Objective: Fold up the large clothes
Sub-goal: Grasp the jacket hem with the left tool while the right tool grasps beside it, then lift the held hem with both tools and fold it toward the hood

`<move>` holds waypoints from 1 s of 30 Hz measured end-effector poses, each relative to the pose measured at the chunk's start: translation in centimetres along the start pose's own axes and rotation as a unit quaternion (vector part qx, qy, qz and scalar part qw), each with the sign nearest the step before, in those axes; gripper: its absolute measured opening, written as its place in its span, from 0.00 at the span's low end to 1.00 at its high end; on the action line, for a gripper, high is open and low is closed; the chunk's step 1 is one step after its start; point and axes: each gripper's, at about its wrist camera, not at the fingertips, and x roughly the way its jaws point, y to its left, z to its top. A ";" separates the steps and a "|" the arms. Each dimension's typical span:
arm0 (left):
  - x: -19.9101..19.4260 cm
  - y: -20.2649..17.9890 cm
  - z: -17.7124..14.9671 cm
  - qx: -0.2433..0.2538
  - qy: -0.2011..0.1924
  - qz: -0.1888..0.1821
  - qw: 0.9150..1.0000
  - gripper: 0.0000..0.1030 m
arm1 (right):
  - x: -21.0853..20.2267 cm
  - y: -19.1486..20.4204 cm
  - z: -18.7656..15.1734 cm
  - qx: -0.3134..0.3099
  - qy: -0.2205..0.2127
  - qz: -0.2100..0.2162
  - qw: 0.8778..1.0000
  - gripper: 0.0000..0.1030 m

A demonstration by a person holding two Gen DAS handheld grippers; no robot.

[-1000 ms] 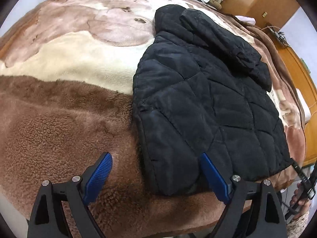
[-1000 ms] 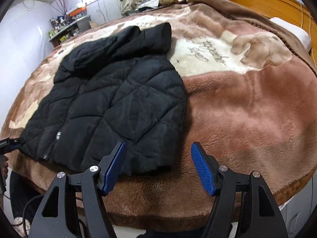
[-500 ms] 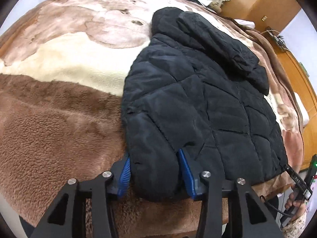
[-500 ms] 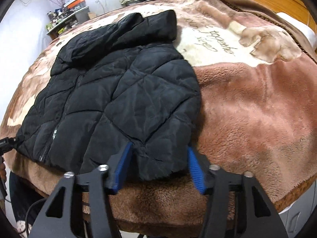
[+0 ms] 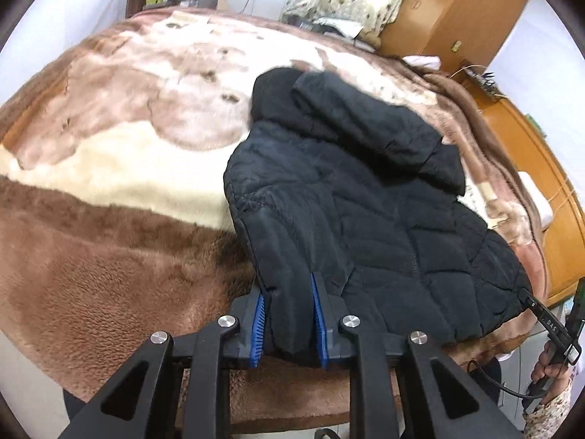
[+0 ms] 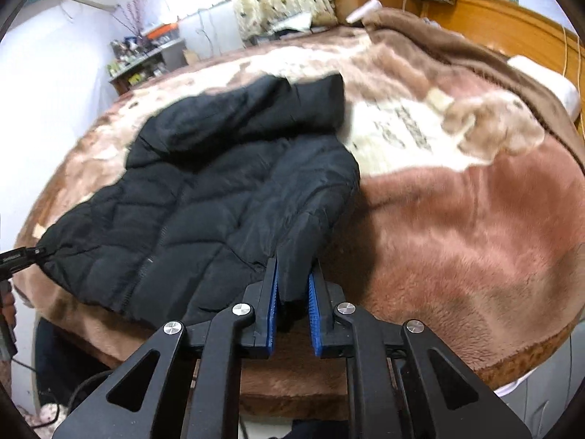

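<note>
Left tool: my left tool point(image 5: 288, 323) is nearly closed, its blue pads point(image 5: 258, 329) pinching a thick fold of the black jacket point(image 5: 365, 212) at its near hem corner; the cloth bulges out between and below the pads.
Right tool: my right tool point(image 6: 292, 314) is likewise clamped on the jacket point(image 6: 219, 197), the blue pads point(image 6: 272, 311) squeezing the other near corner; a narrow gap stays between them, filled with fabric.
Jacket: a black quilted puffer with a hood point(image 5: 365, 120), lying on the bed's blanket point(image 5: 109, 226). It spreads away from both tools, hem toward me, hood at the far end. The two gripped corners look raised off the blanket while the rest rests on it.
Zip: a closed front zip point(image 6: 146, 259) runs down the middle of the jacket.
Writing: the blanket point(image 6: 475, 219) carries dark script on its cream patch point(image 6: 402, 128), too blurred to read. In the left view, the black bar of the other tool point(image 5: 548, 323) at the right edge bears small white letters that look like "DAS", though I cannot be sure.
Blanket: plush, brown and pink with cream areas, covering the whole bed.
Surroundings: a wooden headboard point(image 6: 512, 25) beyond the bed, and a cluttered shelf point(image 6: 142, 62) against the far wall.
</note>
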 end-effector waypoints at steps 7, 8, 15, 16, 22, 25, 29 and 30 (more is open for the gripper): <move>-3.9 -0.6 -0.6 0.024 -0.022 -0.006 0.999 0.21 | -4.0 0.9 0.0 -0.027 -0.019 0.011 0.999 0.14; -4.4 -0.7 -0.8 0.027 -0.023 -0.008 0.999 0.21 | -4.3 0.9 -0.1 -0.028 -0.020 0.011 0.999 0.14; -8.6 -1.1 -2.2 0.029 -0.039 -0.032 0.998 0.20 | -8.4 1.2 -0.7 -0.050 -0.043 0.013 0.998 0.14; -9.3 -1.3 -2.4 0.030 -0.043 -0.036 0.998 0.20 | -9.0 1.2 -0.8 -0.049 -0.047 0.014 0.998 0.13; -10.1 -1.5 -2.8 0.023 -0.041 -0.053 0.997 0.20 | -9.8 0.3 -0.8 -0.028 -0.054 0.018 0.998 0.14; -10.1 -2.1 -1.3 0.025 -0.051 -0.050 0.997 0.20 | -9.6 0.2 0.6 -0.025 -0.060 0.016 0.998 0.14; -9.7 -3.1 1.8 0.037 -0.067 -0.053 0.996 0.20 | -9.3 0.8 3.1 -0.035 -0.074 0.015 0.996 0.14; -9.5 -3.2 2.4 0.034 -0.068 -0.052 0.996 0.20 | -9.1 1.0 3.9 -0.037 -0.075 0.016 0.996 0.14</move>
